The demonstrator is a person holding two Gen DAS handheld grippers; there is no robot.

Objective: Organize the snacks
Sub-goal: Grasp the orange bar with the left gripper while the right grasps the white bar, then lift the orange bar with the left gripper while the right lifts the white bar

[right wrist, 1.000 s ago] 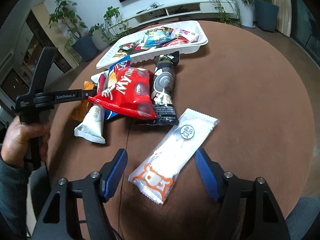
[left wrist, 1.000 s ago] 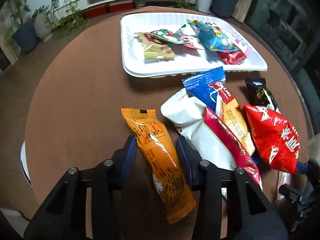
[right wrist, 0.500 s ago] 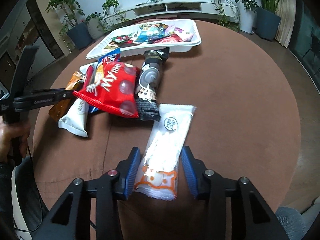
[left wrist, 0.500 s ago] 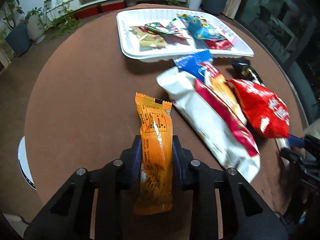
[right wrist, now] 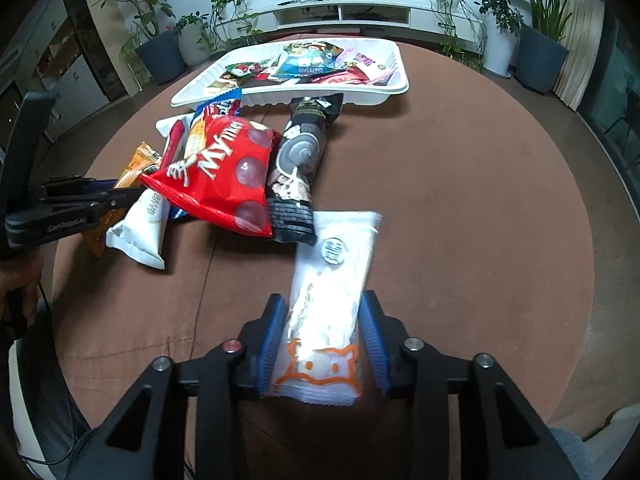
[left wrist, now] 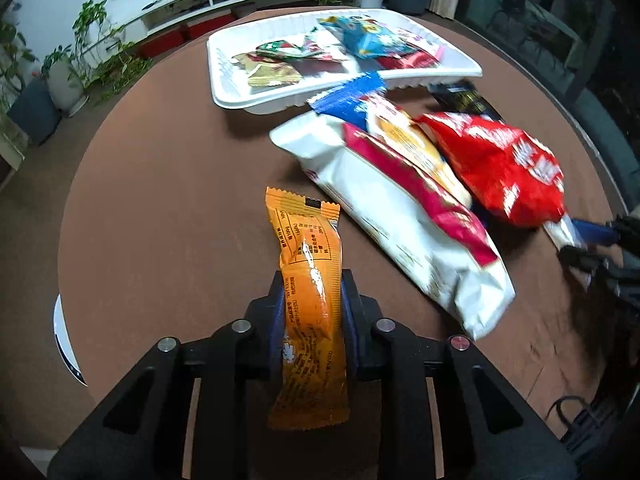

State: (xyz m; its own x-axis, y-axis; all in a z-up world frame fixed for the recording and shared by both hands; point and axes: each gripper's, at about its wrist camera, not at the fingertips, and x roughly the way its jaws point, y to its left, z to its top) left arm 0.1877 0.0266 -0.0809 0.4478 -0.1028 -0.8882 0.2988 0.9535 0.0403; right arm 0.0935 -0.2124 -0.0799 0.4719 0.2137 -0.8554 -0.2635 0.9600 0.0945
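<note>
**Both claws closing on packets at the near side of the table**

While the heap of snacks crowded the middle of the round brown table [right wrist: 460,184], the cloth to the right of it lay bare out to the curved rim, and in the left wrist view a broad bare stretch ran from the heap to the left rim. The white rectangular foam tray [left wrist: 224,80] sat at the far edge, already bearing several small wrappers; its near lip touched the blue-ended packet [left wrist: 348,98] and the black packet [right wrist: 304,152]. The red glossy bag [right wrist: 220,172] lay on top of the heap, overlapping the long white-and-crimson bag [left wrist: 384,216].

The left gripper [left wrist: 313,304] was closing, its blue pads pressed on both sides of the orange oblong packet [left wrist: 310,280], which pointed toward the tray and sat just clear of the white-and-crimson bag. The right gripper [right wrist: 323,328] was closing too, its pads against the flanks of the white translucent packet with an orange animal face [right wrist: 332,280], whose far end touched the black packet.

A second before, both claws had stood wide astride their packets. The orange packet had lain slanted beside the heap; it now stood straighter and farther left. The white packet had turned from a diagonal to nearly in line with the fingers.
</note>
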